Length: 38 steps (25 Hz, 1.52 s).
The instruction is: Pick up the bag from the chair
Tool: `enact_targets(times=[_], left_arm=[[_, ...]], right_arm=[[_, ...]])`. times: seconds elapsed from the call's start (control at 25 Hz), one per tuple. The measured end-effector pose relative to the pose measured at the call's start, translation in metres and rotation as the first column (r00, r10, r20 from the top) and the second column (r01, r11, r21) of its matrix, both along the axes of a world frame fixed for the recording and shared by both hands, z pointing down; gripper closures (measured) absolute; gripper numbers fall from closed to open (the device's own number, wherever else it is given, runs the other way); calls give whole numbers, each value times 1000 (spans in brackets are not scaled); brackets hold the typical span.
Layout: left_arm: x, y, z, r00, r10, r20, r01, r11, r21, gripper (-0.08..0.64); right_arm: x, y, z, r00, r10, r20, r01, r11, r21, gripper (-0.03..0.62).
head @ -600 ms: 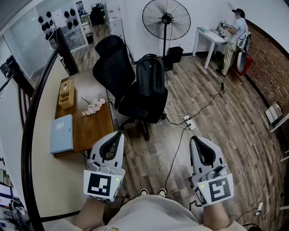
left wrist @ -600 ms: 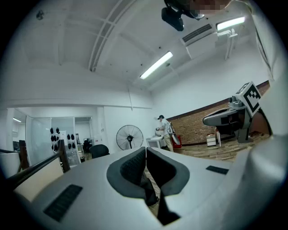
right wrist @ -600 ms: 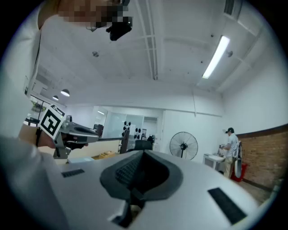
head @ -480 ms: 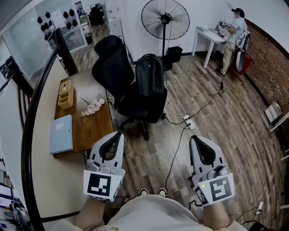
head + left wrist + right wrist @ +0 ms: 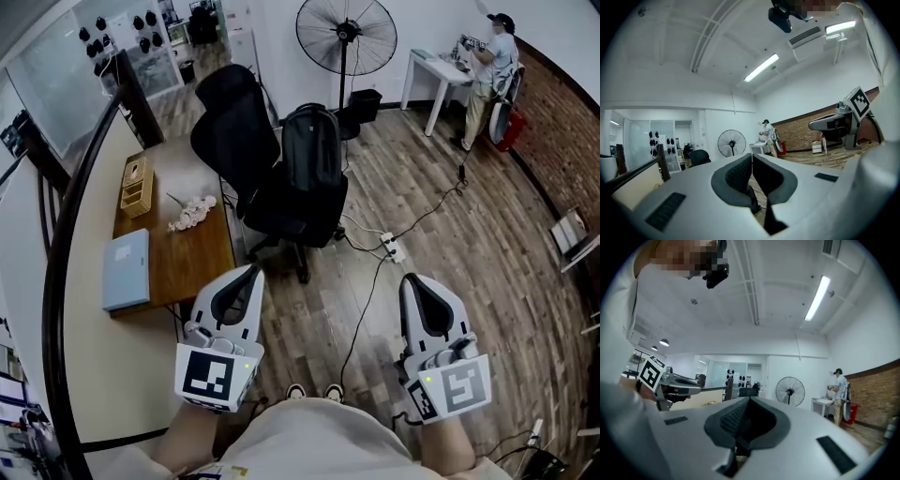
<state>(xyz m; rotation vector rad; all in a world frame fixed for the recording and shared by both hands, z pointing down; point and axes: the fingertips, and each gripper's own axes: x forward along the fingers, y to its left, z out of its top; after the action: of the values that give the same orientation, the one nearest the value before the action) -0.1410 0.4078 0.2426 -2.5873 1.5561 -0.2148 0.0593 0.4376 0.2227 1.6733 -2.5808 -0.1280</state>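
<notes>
No text, label, brand, number or sign can be read in any view.

Your bag (image 5: 312, 150) is black and so is the chair (image 5: 230, 127), over a floor (image 5: 469, 244) of brown wood planks. Your left gripper (image 5: 251, 270) and right gripper (image 5: 412, 278) are pale grey with black inner pads, each bearing black-and-white square markers. The wall (image 5: 562, 141) is red-brown brick.
</notes>
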Motion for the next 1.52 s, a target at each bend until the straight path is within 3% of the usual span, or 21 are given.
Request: enact_targets(times=[0.12,0.16,0.2,0.24,0.32,0.6,0.92,1.52], left_arm=[[5,-3,0,999,-31,-32,32,999,8,551],[8,-6,-2,997,-46,-56,47,999,19,438],[11,-8,-3,996,-59,-72,61,998,29,98],[13,-10,-3,994,-70,-80,73,997,35,95],[19,-10,-2,993,-86,-78,90,995,44,95],[50,-1,2,992,-111,-56,115,992,60,95],[71,7,5,994,-107,-37,109,993,46,95],[52,-64,29,994,-107,-36,108,994,26,95]], right_arm=[[10,0,-4,999,5,37,-7,1000,30,585],[14,-1,-7,999,5,53,-8,999,52,478],[18,-3,-10,999,8,54,-12,997,75,149],[23,-5,-11,999,19,40,-22,995,94,-6],[34,-7,-10,999,40,12,-41,993,113,-8],[74,-3,2,998,42,42,-46,994,96,-6],[93,3,9,1000,23,16,-24,998,65,-6],[72,-70,34,1000,23,19,-24,999,37,-6]])
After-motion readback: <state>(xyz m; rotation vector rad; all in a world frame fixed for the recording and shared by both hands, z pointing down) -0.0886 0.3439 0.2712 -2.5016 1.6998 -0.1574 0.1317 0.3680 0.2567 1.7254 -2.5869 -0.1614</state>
